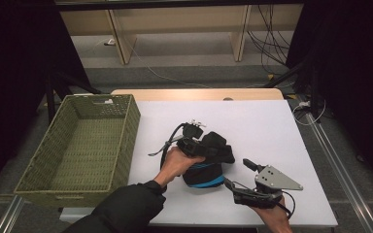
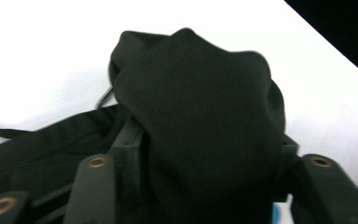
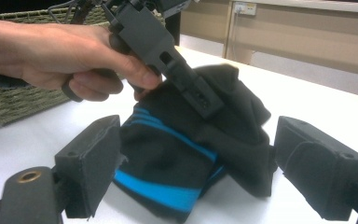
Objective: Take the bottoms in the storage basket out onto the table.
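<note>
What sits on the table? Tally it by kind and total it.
Black garment with blue stripes: 1
Green woven basket: 1
Handheld grippers: 2, left and right
Total: 4

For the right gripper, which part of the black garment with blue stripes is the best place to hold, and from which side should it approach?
Probably the near folded edge of the garment, where the blue stripes run. It bulges up off the white table and faces the right gripper, whose jaws stand open on either side of it. Come in low and level from the person's side; the left gripper already sits on the far top fold.
</note>
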`<act>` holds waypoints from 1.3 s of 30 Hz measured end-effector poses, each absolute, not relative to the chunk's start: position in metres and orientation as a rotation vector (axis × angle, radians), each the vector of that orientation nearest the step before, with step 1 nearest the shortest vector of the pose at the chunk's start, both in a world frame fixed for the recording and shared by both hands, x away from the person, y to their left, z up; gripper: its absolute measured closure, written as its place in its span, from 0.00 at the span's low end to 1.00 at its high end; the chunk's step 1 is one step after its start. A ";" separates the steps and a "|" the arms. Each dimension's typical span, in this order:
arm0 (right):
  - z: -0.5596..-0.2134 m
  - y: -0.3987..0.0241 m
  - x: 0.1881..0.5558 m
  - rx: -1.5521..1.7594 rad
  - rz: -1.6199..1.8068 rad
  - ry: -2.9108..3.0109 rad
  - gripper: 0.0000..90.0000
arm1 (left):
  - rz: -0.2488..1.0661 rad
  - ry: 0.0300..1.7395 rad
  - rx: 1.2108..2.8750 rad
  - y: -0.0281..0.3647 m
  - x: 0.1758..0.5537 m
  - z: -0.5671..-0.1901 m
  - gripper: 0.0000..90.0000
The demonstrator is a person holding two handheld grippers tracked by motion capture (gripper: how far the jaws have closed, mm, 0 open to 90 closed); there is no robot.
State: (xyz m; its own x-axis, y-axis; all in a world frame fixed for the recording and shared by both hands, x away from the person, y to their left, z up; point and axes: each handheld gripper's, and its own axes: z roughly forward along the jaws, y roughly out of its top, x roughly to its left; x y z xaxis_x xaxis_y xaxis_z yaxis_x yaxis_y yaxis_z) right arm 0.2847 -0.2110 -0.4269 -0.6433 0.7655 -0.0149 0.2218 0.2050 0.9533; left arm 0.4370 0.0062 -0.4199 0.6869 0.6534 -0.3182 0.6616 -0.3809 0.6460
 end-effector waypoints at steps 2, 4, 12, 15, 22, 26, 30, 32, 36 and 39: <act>-0.427 -0.211 0.285 0.913 1.449 1.990 0.19 | -0.010 0.990 2.119 0.005 0.435 -0.418 0.44; -0.427 -0.212 0.285 0.913 1.450 1.989 0.19 | 0.002 0.986 2.124 0.004 0.435 -0.413 0.41; -0.427 -0.211 0.285 0.913 1.450 1.989 0.19 | 0.023 0.968 2.116 0.007 0.432 -0.404 0.29; -0.427 -0.211 0.285 0.912 1.452 1.986 0.19 | 0.030 0.961 2.108 0.009 0.432 -0.400 0.24; -0.427 -0.211 0.284 0.915 1.452 1.987 0.19 | 0.042 0.946 2.077 0.014 0.430 -0.391 0.19; -0.427 -0.211 0.284 0.914 1.451 1.987 0.19 | 0.045 0.943 2.062 0.018 0.430 -0.388 0.19; -0.427 -0.211 0.284 0.915 1.451 1.986 0.19 | 0.051 0.941 2.038 0.022 0.430 -0.385 0.18; -0.427 -0.211 0.284 0.914 1.448 1.987 0.19 | 0.050 0.939 2.027 0.024 0.429 -0.384 0.18; -0.427 -0.211 0.285 0.914 1.450 1.985 0.19 | 0.053 0.938 2.002 0.028 0.428 -0.380 0.18; -0.427 -0.211 0.284 0.914 1.448 1.987 0.19 | 0.057 0.934 1.990 0.032 0.427 -0.378 0.18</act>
